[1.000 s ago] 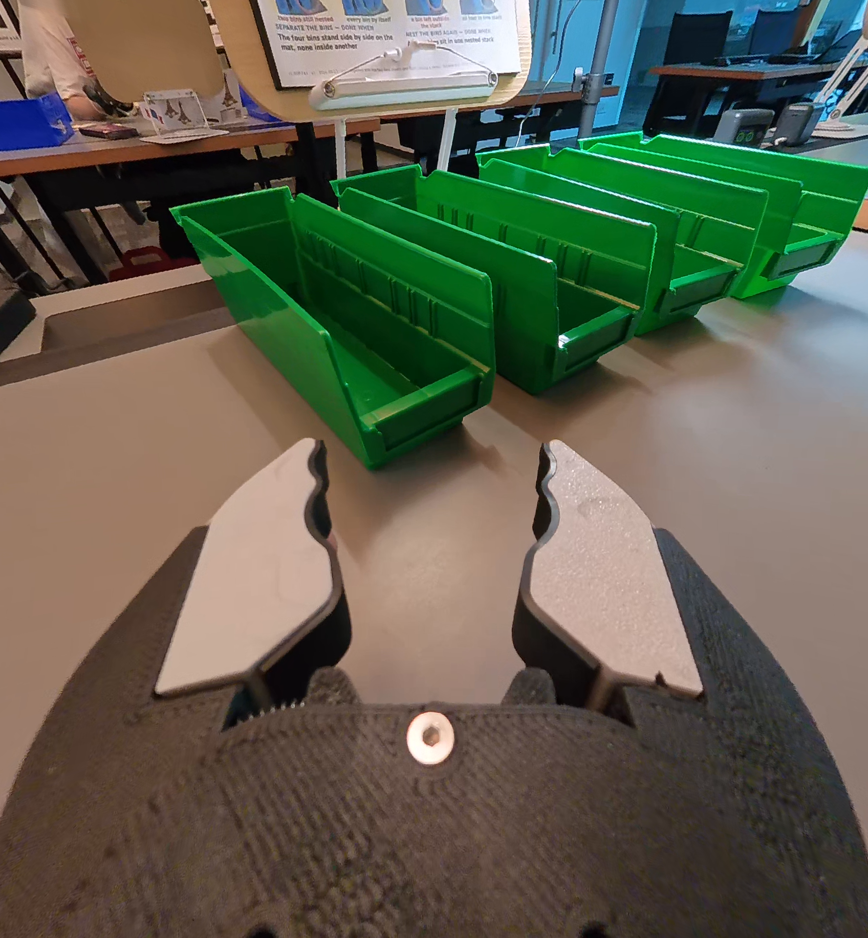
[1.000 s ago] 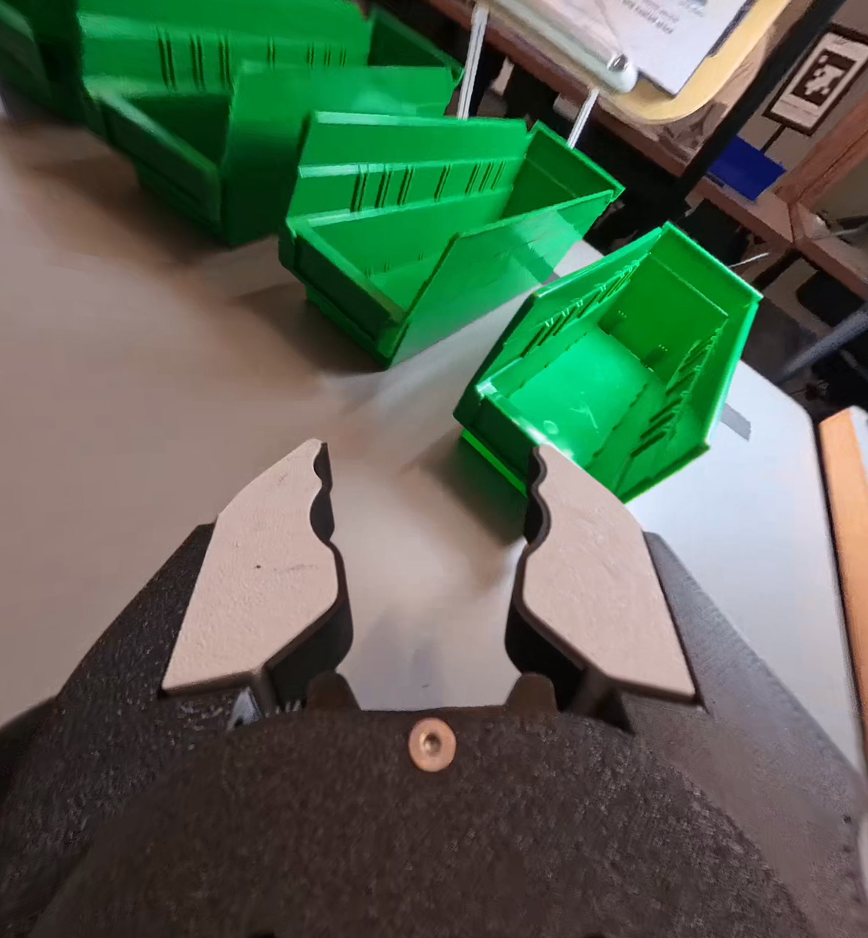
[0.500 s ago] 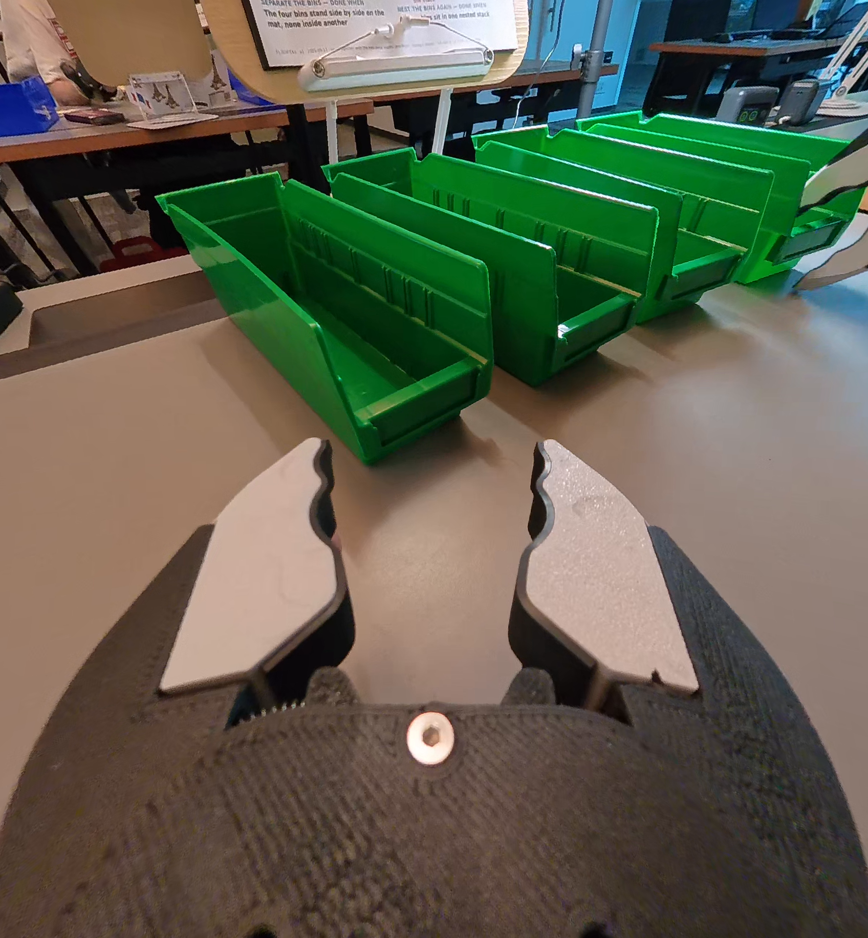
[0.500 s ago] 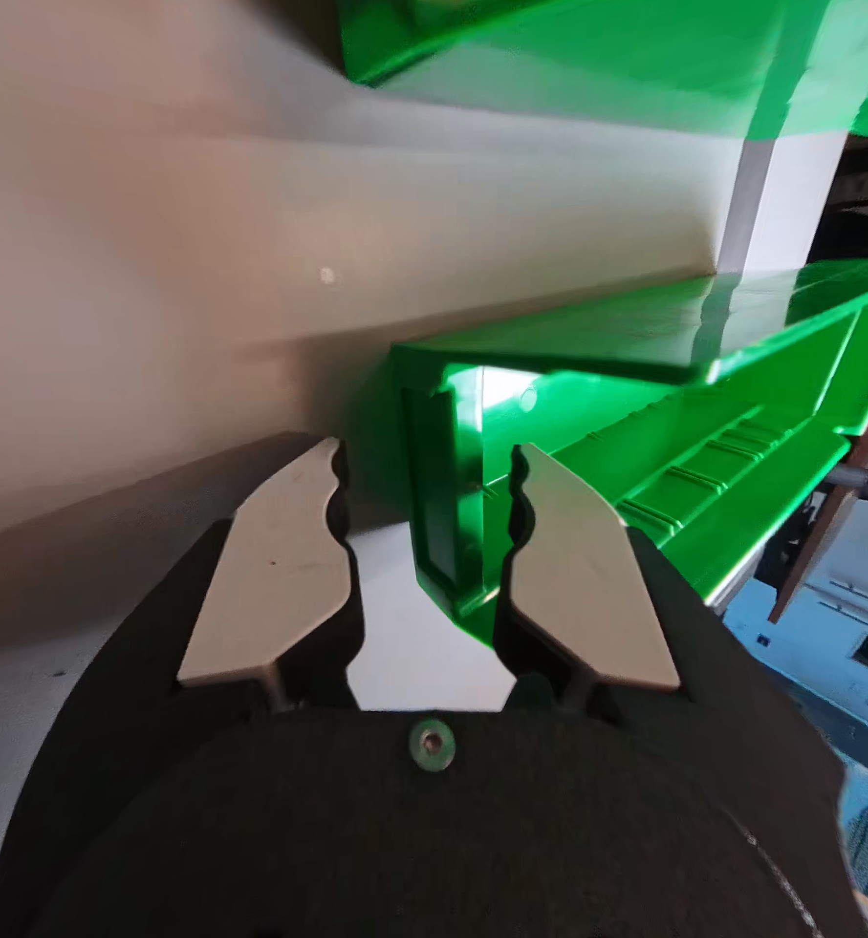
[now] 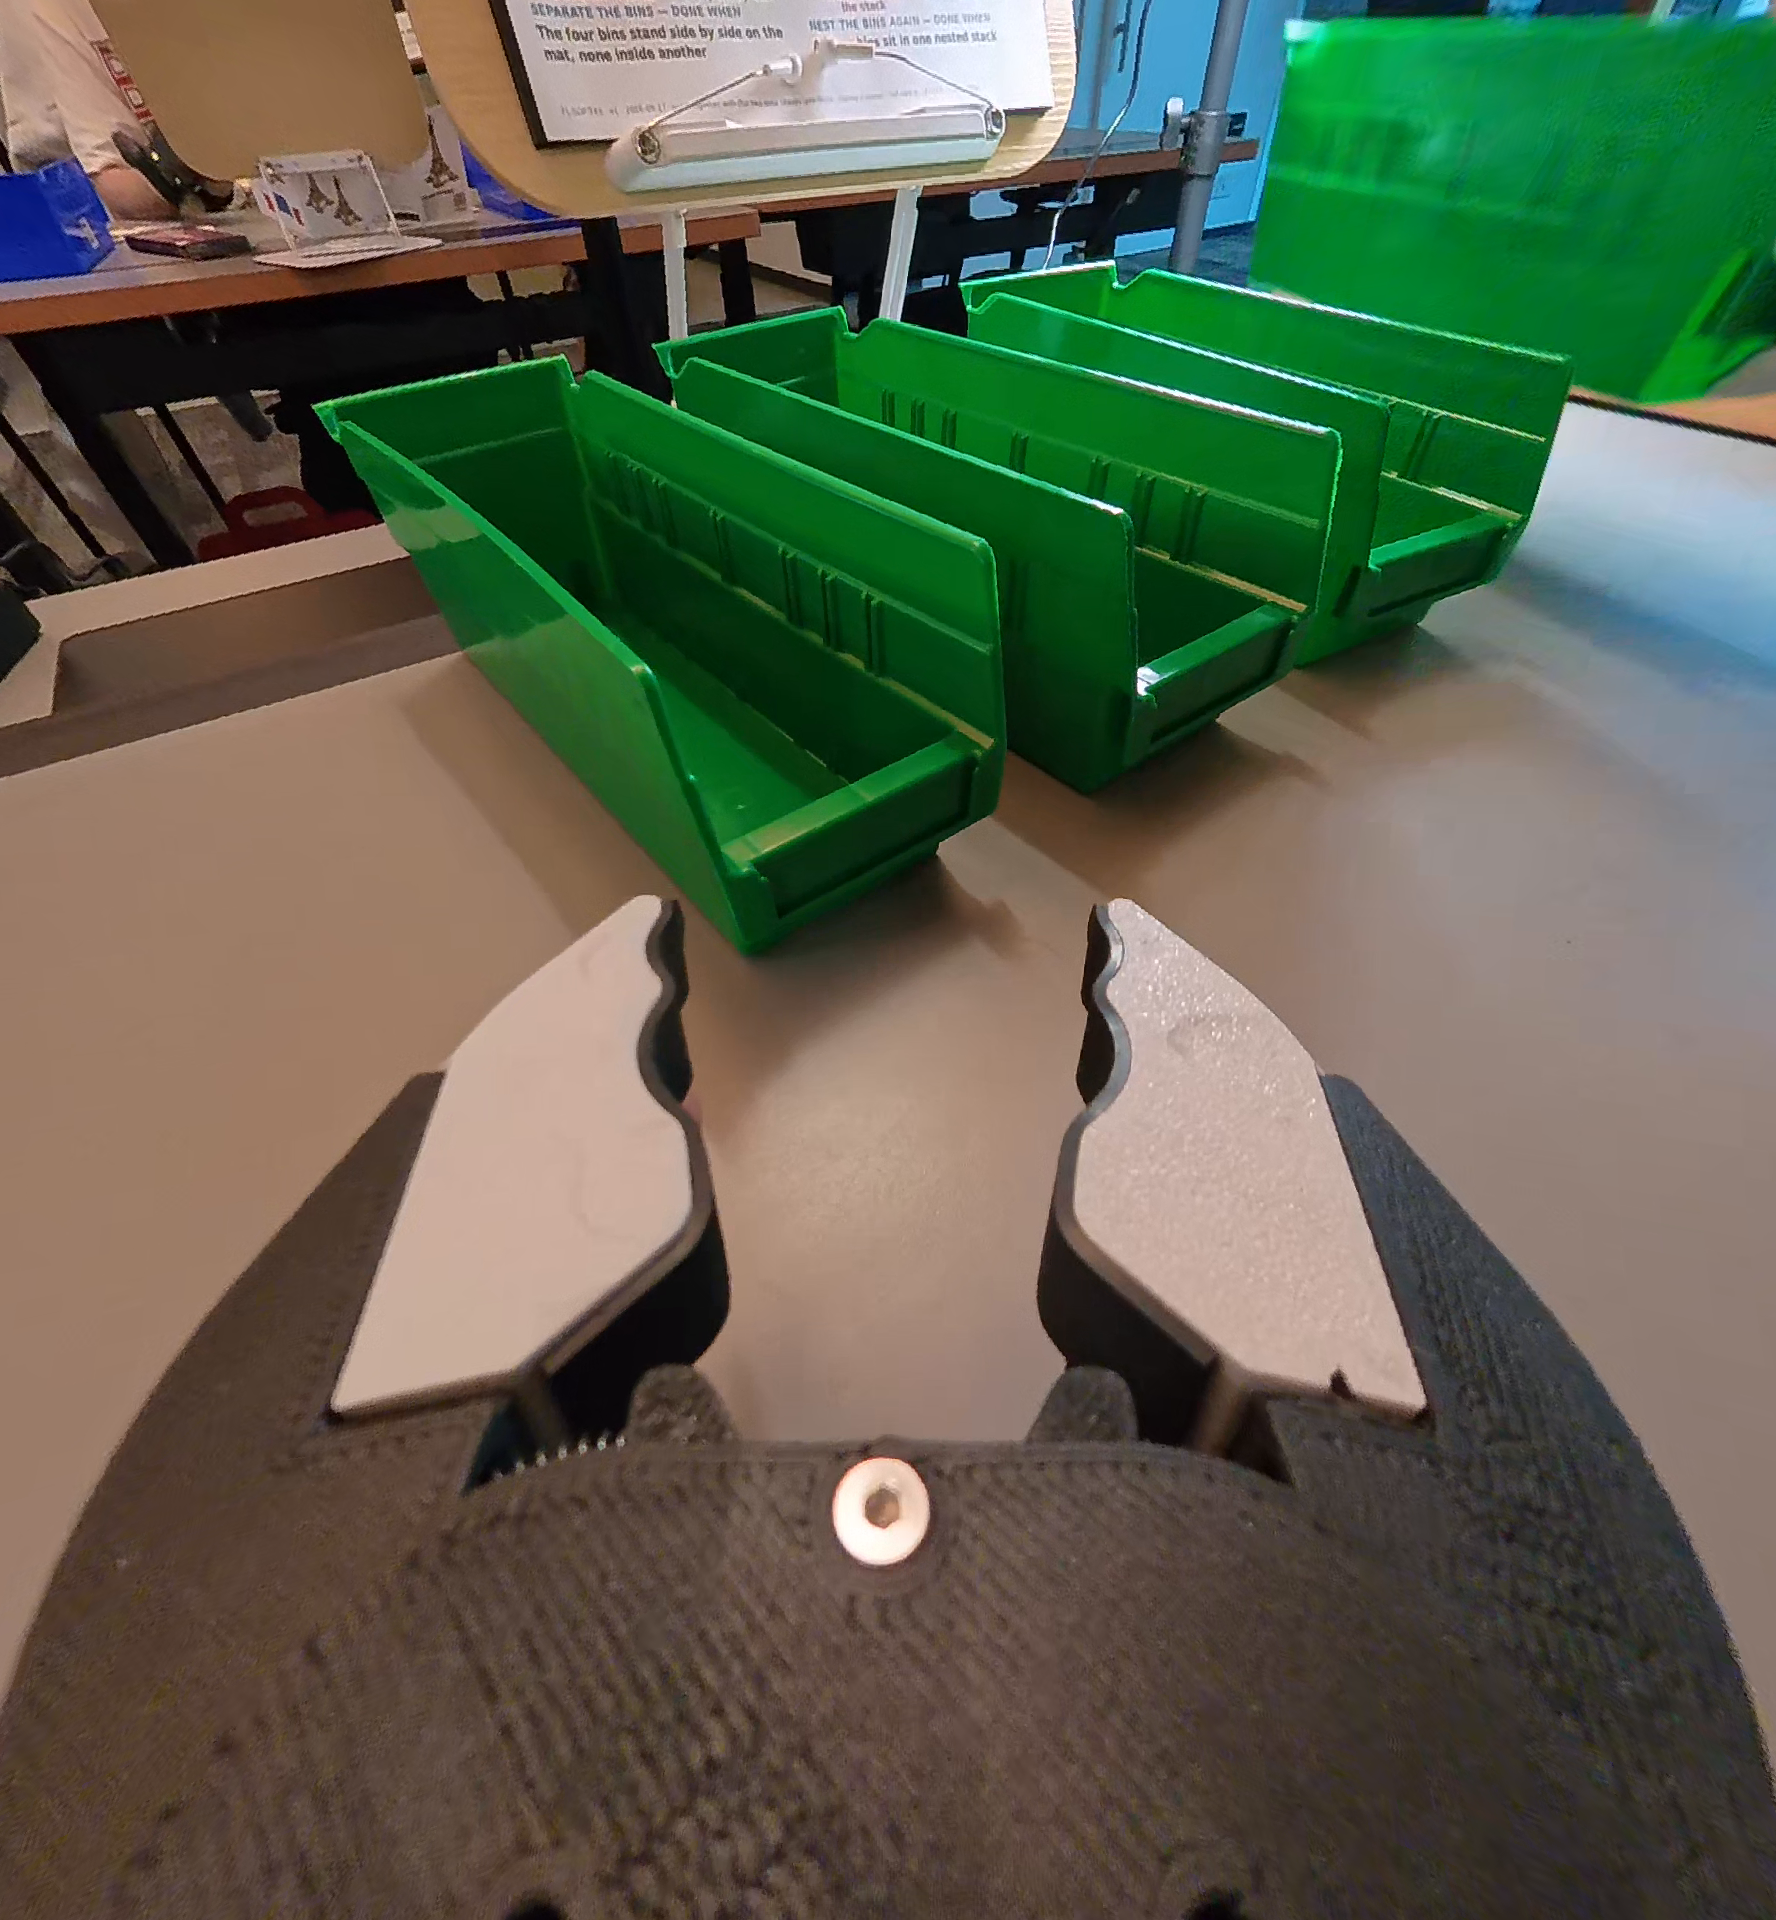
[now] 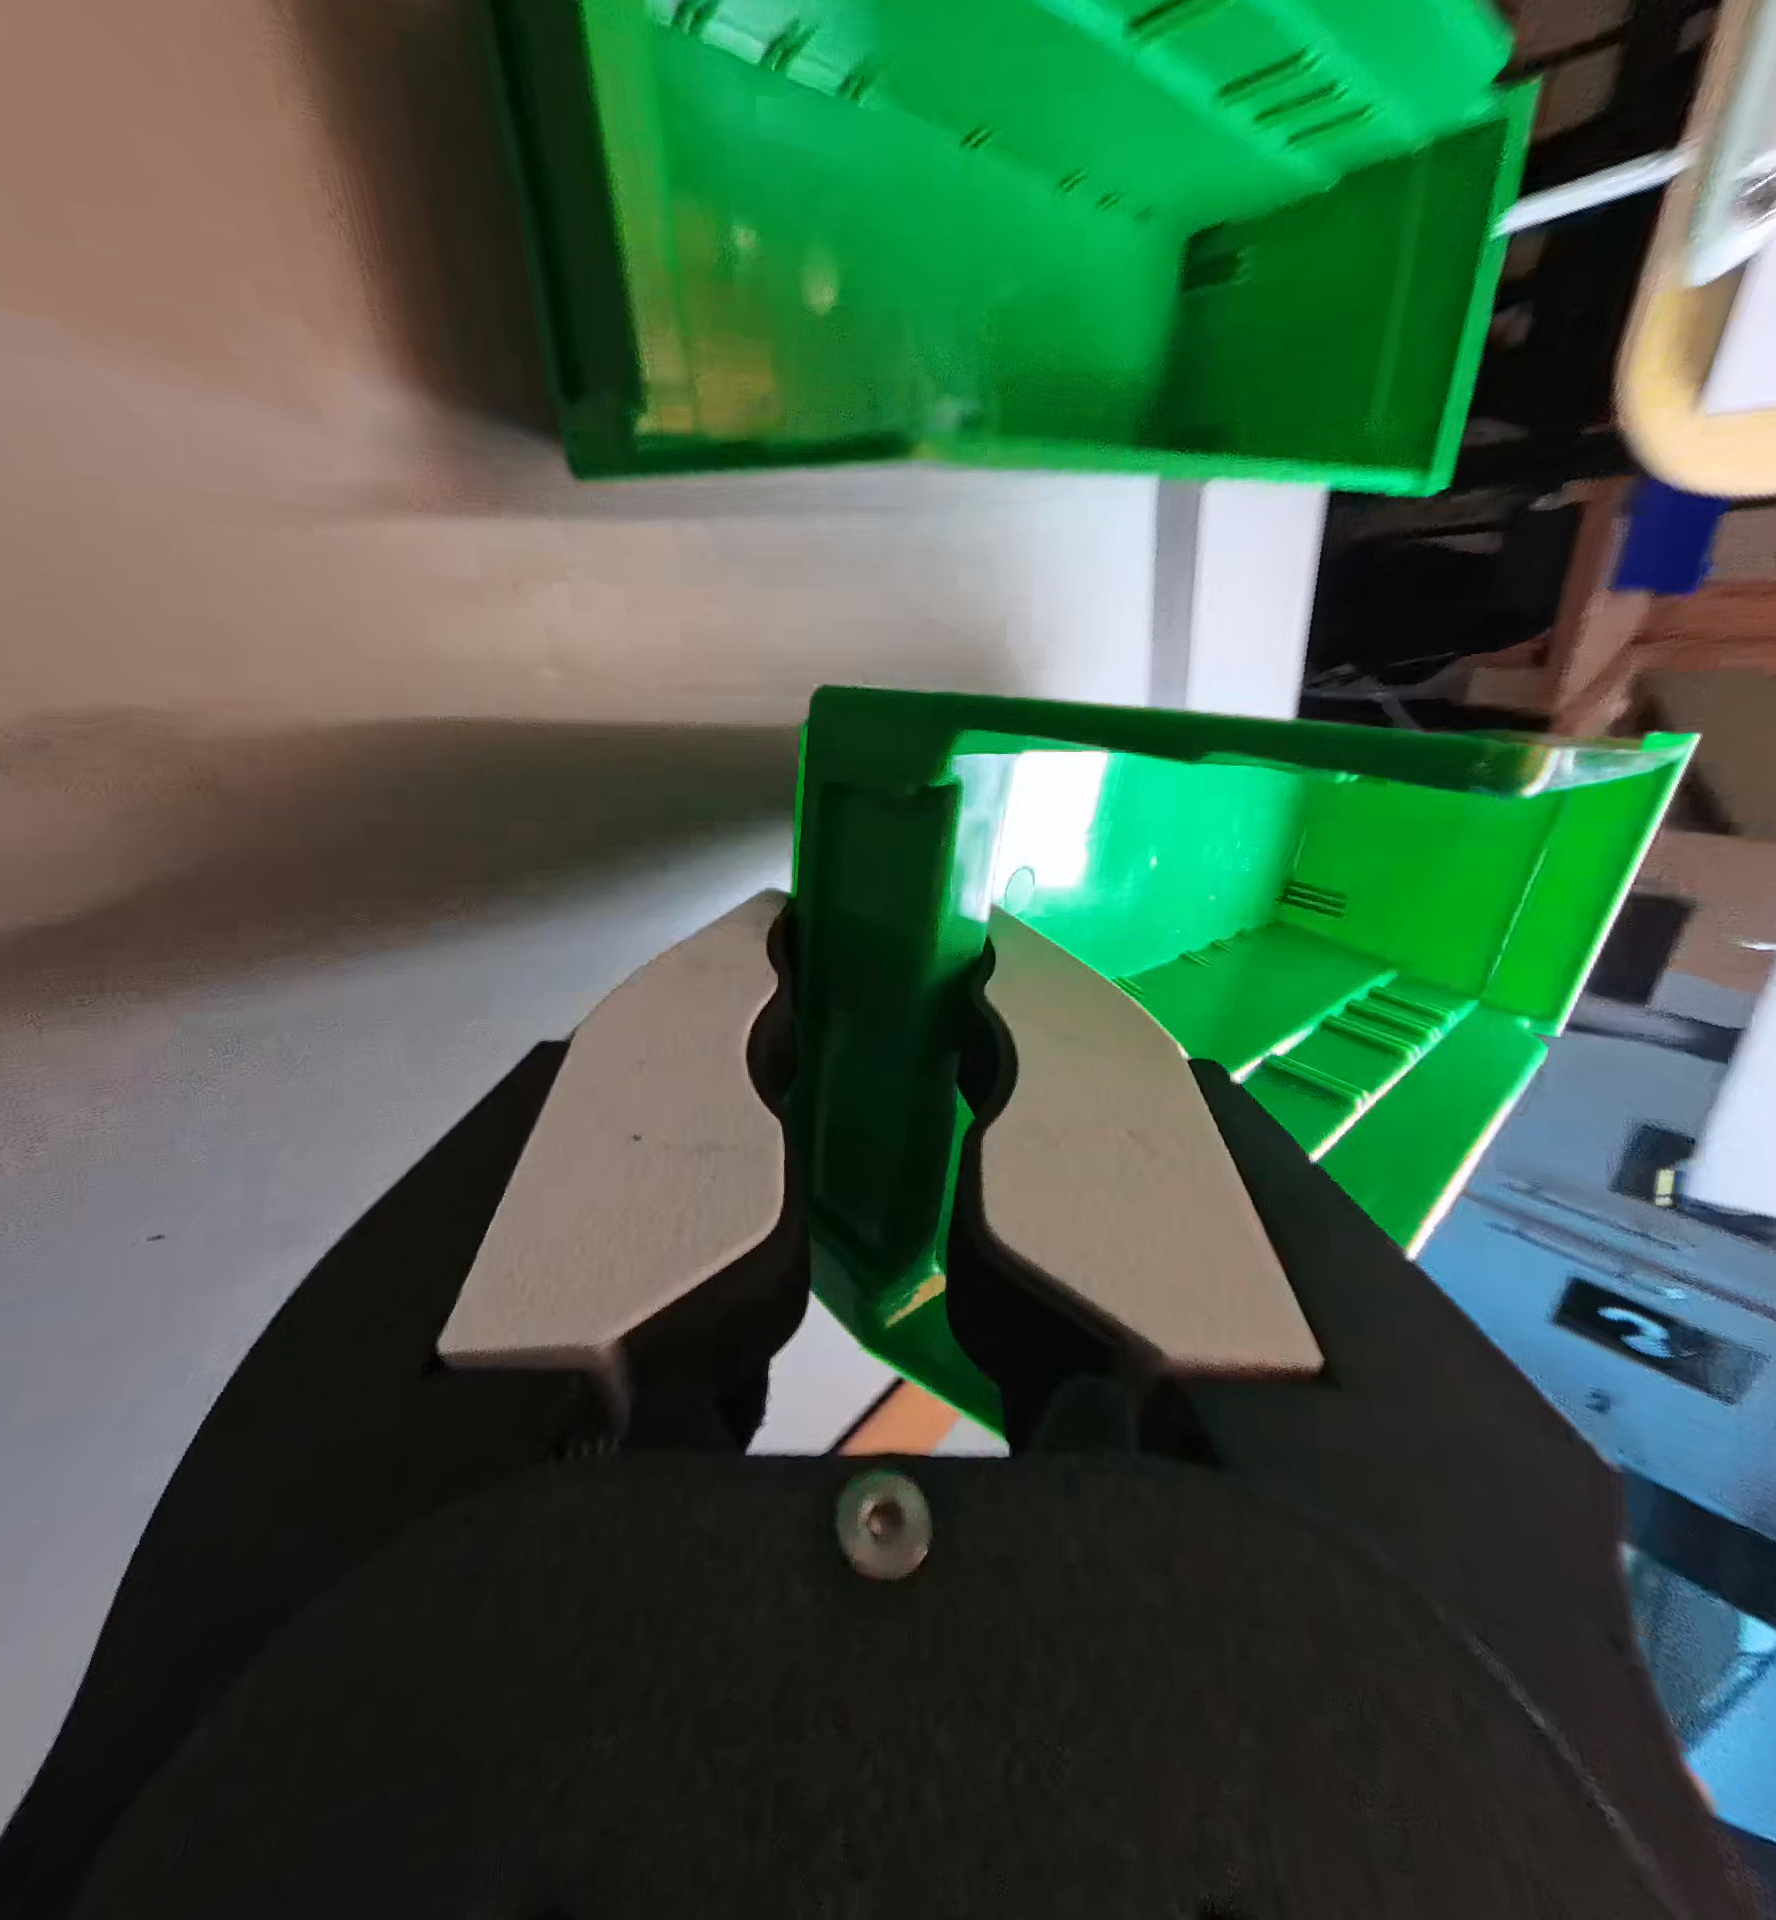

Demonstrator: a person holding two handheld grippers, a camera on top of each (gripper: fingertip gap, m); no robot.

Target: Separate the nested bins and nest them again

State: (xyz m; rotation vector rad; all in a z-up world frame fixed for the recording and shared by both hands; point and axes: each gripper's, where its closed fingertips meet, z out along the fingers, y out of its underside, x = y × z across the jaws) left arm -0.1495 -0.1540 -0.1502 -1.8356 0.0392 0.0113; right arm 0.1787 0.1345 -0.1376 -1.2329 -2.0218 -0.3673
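Note:
Three green bins stand side by side on the grey table in the left wrist view: a near one (image 5: 718,665), a middle one (image 5: 1071,561) and a far one (image 5: 1383,457). My left gripper (image 5: 879,914) is open and empty, low over the table in front of the near bin. My right gripper (image 6: 879,935) is shut on the front lip of a fourth green bin (image 6: 1279,904) and holds it off the table, rolled sideways. That lifted bin shows blurred at the upper right of the left wrist view (image 5: 1549,187). Another bin (image 6: 1019,239) lies beyond it.
A wooden board with a clipped instruction sheet (image 5: 780,94) stands behind the bins. A desk with a blue box (image 5: 11,223) and a person's arm lies at the back left. The table edge (image 5: 188,665) runs behind the near bin. Grey equipment (image 6: 1642,1299) sits at the right. One gripper's finger ends stand about 45 cm off the other's.
My right gripper closed on the rightmost bin's front lip and lifted it off the table. That bin has left the row. My left gripper has barely moved.

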